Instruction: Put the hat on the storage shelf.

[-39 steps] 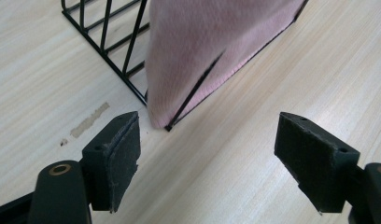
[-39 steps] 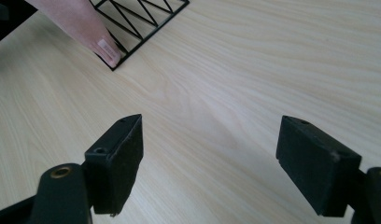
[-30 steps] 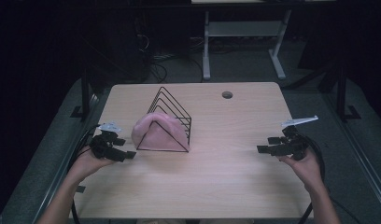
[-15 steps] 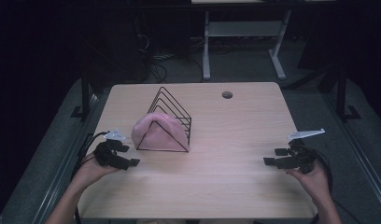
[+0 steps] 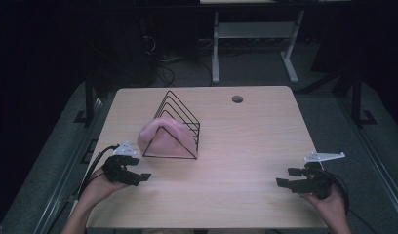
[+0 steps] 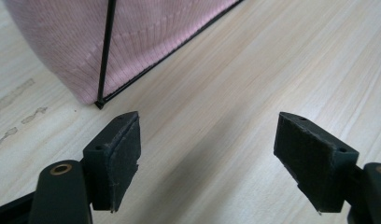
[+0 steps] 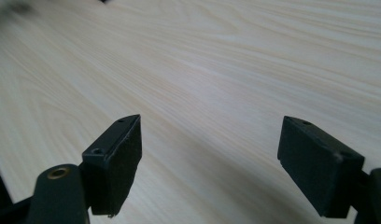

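Pink knitted cloth [image 5: 160, 139] lies draped inside and under a black wire rack [image 5: 180, 122] of triangular frames, left of centre on the surface [image 5: 246, 141]. It bulges out past the rack's near-left corner.

Left tool [image 5: 138, 176] hovers just off that corner, jaws spread wide, nothing between them. In the left gripper view the rack's corner wire [image 6: 104, 56] stands ahead and left of the jaws, cloth [image 6: 146, 28] behind it. Right tool [image 5: 289, 178] sits well apart near the right front edge, jaws likewise wide and empty over bare wood [image 7: 216, 70].

Step in hand, as judged: reaching for the cloth. To do it well, bring the left tool in low toward the bulge outside the wire, so the jaws close on fabric alone and not on the rod. Whether the cloth is snagged on the inner frames cannot be told from here; pull gently along the rack's length first.

Room: broad open wood to the right and front of the rack. The left edge lies near the left hand [image 5: 97, 187], so draw the cloth rightward. A cable hole [image 5: 237, 99] sits far back, out of the way.
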A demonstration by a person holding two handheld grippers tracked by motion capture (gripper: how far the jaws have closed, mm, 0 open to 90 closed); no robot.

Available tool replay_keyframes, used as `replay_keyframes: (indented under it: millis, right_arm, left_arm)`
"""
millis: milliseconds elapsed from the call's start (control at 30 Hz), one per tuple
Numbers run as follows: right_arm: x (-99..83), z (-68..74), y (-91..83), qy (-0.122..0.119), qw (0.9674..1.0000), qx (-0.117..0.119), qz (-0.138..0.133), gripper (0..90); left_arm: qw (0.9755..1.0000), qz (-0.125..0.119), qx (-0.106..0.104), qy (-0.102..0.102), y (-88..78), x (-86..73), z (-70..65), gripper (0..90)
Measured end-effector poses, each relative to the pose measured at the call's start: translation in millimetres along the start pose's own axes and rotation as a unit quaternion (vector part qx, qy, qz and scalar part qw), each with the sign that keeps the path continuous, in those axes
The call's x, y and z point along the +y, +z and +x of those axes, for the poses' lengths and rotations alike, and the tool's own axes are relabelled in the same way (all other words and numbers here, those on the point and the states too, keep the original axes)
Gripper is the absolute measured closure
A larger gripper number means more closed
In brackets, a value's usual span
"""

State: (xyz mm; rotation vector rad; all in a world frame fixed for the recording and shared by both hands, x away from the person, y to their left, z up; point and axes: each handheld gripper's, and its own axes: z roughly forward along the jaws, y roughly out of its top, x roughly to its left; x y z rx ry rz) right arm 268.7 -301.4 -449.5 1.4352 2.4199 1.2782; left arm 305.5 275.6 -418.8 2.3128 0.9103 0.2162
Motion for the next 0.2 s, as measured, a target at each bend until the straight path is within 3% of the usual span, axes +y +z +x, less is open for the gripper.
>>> replay_keyframes:
  millis: [100, 200]
  right_arm:
    - [-6.3, 3.9, 2.2, 0.001, 1.0000, 0.004, -0.006, 19.8]
    - [-8.8, 11.6, 4.5, -0.017, 0.9998, -0.006, 0.001, 18.6]
  left_arm:
    - [0.9997, -0.019, -0.008, -0.009, -2.5, -5.2, -8.0, 23.3]
    - [0.9994, -0.032, -0.010, -0.012, 1.9, -11.5, -14.0, 23.3]
